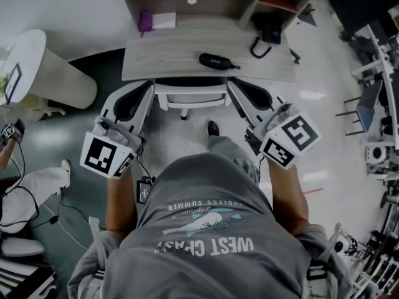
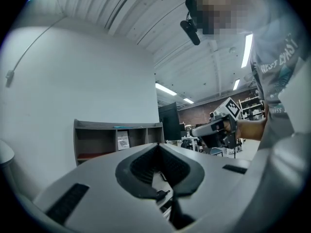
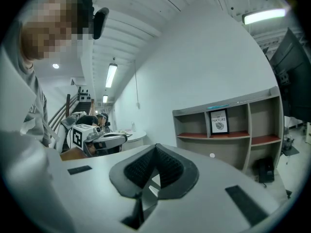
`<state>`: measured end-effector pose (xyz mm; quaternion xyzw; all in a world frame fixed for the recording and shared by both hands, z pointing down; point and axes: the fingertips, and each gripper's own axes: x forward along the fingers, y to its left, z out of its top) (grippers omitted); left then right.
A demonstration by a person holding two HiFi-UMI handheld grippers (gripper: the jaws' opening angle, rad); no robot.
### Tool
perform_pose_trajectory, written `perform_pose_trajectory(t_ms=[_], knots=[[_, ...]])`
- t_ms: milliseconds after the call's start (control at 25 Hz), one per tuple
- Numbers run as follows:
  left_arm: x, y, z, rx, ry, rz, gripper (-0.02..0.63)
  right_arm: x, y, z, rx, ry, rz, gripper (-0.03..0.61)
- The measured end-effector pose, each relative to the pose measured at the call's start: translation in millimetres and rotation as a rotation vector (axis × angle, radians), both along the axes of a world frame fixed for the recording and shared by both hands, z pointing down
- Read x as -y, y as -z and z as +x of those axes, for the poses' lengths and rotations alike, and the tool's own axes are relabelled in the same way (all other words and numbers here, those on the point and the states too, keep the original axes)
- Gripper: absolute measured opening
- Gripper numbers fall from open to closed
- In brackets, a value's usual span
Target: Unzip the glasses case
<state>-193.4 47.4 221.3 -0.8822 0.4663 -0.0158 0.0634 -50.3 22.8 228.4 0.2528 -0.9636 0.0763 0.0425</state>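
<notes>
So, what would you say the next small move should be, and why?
Probably bring the left hand-held gripper and right hand-held gripper forward to the glasses case: both are shut, empty, and it lies untouched on the table.

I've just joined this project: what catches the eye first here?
The left claw and right claw stand out, held level in front of the person, both shut and empty. Beyond them, the black glasses case lies untouched on the wooden desk.
</notes>
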Motion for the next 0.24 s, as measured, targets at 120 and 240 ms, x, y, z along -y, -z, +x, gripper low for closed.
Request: perform_pose_trajectory(t_ms=[120,240], knots=[[-2,-1,5,0.002,-0.003,0.001,0.000,-2,-2,7,0.005,-0.005,-0.003,0.008],[-5,-2,10,0.004,-0.007,0.006,0.000,-5,-4,12,0.007,-0.009,-0.001,0.007]])
